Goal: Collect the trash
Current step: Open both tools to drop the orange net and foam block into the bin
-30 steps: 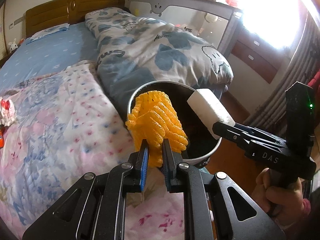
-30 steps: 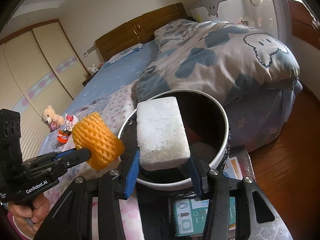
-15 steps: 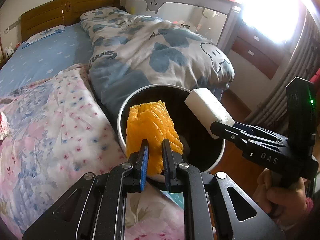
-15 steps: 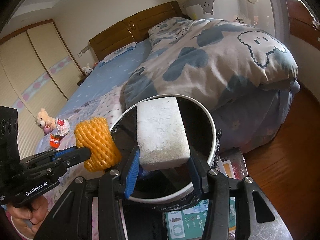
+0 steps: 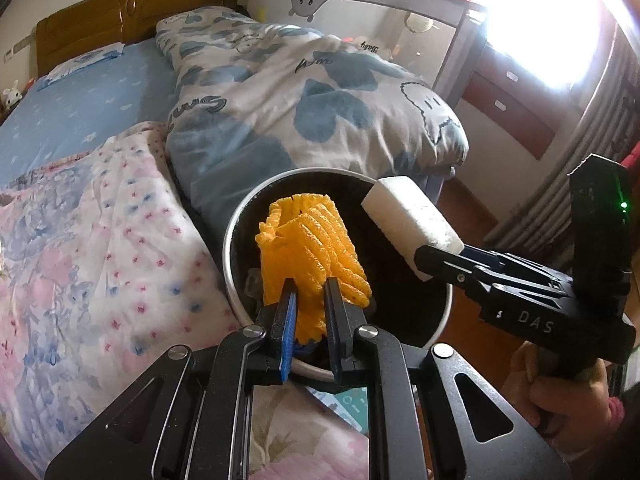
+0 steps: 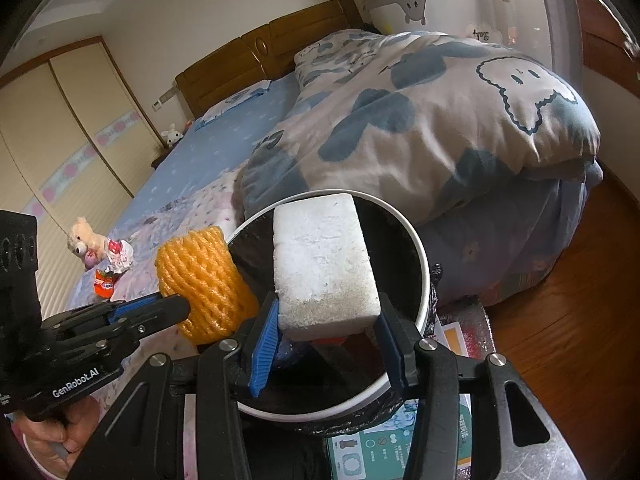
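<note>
1. so, the bin [image 5: 236, 256] is the thing to look at. it is a round bin with a pale rim and a black bag inside, and it stands right by the bed [image 5: 100, 208].
2. the left gripper [image 5: 310, 320] is pinched tight on the orange foam net [image 5: 308, 248]. in the left wrist view the net hangs over the bin's open mouth, a bit toward the bed side of it.
3. the right gripper [image 6: 328, 332] is squeezing the white foam block [image 6: 324, 264] by its sides. the block's long side points away from the gripper, out across the bin's mouth toward the far rim.
4. in the left wrist view the block sits over the side of the bin away from the bed, and its outer end sticks up past the rim.
5. both bits of trash are above the bin, not in it yet.
6. i think the net is the one better placed to fall, since it is over the middle of the bin.
7. i think the block should come a little more to the middle of the bin first, or its long end could hit the rim and tip out.
</note>
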### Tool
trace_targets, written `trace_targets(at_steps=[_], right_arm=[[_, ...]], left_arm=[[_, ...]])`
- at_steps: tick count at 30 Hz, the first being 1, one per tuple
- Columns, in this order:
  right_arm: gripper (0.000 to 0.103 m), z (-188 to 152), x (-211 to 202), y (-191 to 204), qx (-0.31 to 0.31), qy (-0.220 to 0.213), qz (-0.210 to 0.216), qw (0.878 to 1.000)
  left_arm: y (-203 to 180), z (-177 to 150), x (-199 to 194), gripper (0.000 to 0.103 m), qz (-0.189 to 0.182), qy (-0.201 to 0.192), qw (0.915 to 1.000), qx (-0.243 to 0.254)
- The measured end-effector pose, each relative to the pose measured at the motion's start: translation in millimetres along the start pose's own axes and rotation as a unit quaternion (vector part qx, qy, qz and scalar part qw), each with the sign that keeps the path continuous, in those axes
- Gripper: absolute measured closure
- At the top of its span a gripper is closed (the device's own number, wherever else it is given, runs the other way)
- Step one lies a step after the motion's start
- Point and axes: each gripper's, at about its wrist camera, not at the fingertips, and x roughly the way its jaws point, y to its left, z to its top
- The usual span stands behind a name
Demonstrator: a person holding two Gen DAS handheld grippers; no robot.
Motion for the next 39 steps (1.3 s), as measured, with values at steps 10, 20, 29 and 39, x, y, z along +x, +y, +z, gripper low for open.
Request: trace_targets(at_steps=[10, 20, 29, 39], right_arm=[[0.053, 6, 7, 0, -0.001, 0.009, -0.003, 1.000], [0.035, 8, 4, -2, 0.013, 0.001, -0.003, 1.000], [0.029, 0, -10, 27, 0.005, -0.021, 0.023, 0.999], [0.023, -13, 8, 102, -0.027, -0.005, 0.082, 0.996]], left_arm=[[3, 1, 7, 0.081, -0.001, 0.010, 0.9999, 0.002], [22, -10, -5, 0.053, 0.008, -0.001, 0.9996, -0.028], [65, -48, -40, 0.052, 0.053, -0.025, 0.9951, -0.080], [143, -96, -89, 0.051, 0.101, -0.045, 0.9782, -0.176]])
